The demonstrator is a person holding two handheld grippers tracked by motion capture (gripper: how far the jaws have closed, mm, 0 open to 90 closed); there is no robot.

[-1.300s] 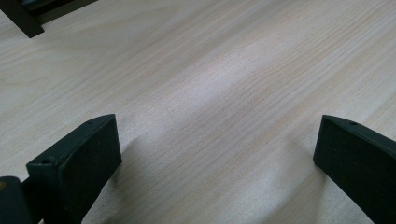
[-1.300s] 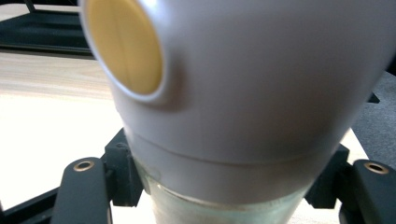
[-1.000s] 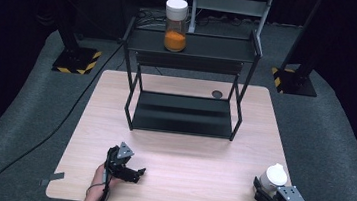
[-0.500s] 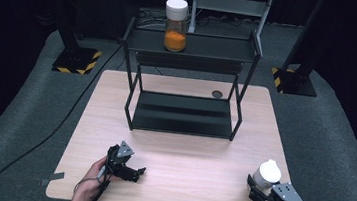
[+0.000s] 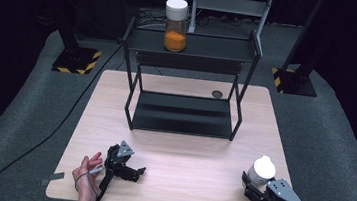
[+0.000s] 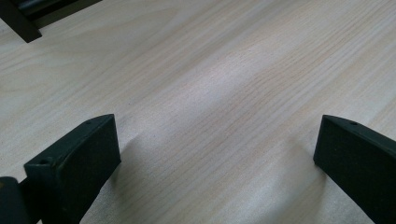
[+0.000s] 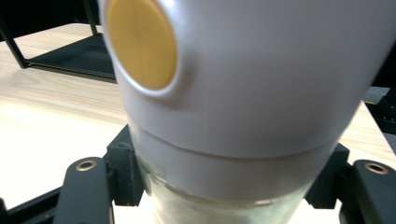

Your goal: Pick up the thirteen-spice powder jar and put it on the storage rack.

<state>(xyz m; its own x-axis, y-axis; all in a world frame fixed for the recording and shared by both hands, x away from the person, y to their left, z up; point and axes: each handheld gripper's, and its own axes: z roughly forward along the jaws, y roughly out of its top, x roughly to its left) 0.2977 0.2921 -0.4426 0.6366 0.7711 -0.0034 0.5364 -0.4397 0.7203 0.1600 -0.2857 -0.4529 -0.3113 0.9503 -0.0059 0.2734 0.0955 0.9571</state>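
Here we hold the right gripper [image 5: 258, 187] near the front right corner of the pale wooden table [image 5: 183, 181], its jaws clamped on a white-capped, clear-bodied bottle [image 5: 262, 170] that stands up out of the grip. In the right gripper view the bottle's white cap [image 7: 261, 79] looms close, with a round yellow disc [image 7: 142, 42] set in its side, and the black jaws press against the clear neck just below the cap on both sides.

Our left gripper [image 5: 131, 171] lies low over the front left part of the table, with our left hand [image 5: 86, 173] just beside it, fingers loose. In the left gripper view its jaws are spread wide with bare wood grain between them.

Farther back, a black metal two-tier shelf rack [image 5: 189, 71] stands on the table. On its top tier sits a clear jar with a white lid and orange contents [image 5: 176, 25], well apart from both grippers. A small dark round disc [image 5: 216, 93] lies on the table just beside the rack.
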